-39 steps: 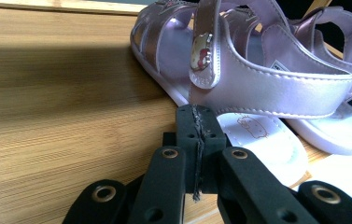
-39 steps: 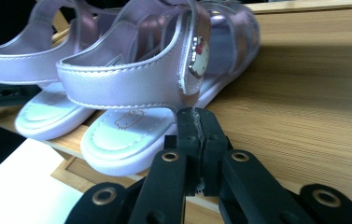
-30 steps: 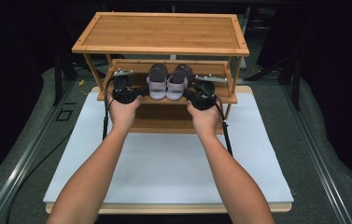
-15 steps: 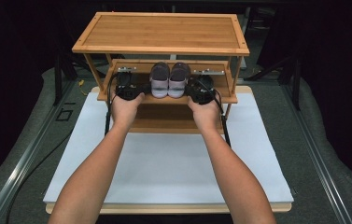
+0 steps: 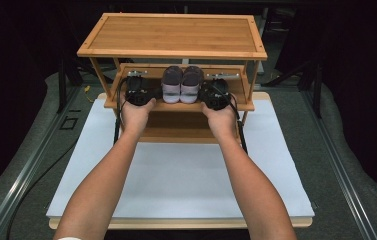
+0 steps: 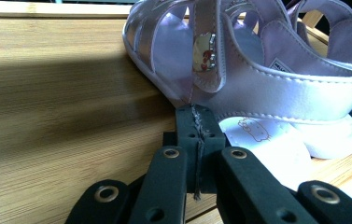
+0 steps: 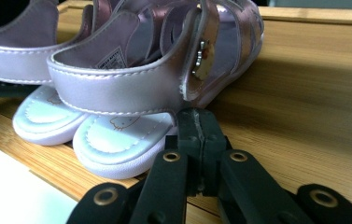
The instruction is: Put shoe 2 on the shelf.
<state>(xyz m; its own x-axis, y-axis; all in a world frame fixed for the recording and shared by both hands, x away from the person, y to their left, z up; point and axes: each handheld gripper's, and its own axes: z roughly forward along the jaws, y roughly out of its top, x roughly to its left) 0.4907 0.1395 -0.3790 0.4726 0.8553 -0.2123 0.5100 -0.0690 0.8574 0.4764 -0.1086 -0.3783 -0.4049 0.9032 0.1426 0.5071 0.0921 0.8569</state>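
A pair of pink sandals [image 5: 182, 84] sits on the rack's middle shelf [image 5: 178, 106]. The left claw [image 5: 138, 93] and right claw [image 5: 215, 95] flank the sandals. Both claws are pressed together, gripping nothing.

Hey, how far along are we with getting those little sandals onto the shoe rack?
Mostly done, it seems. The pair of pink sandals sits side by side on the middle shelf of the wooden rack. In hand: the left gripper and right gripper flank the pair, each with jaws shut at a sandal's outer side, seemingly nudging. Left: probably only pulling both grippers clear.
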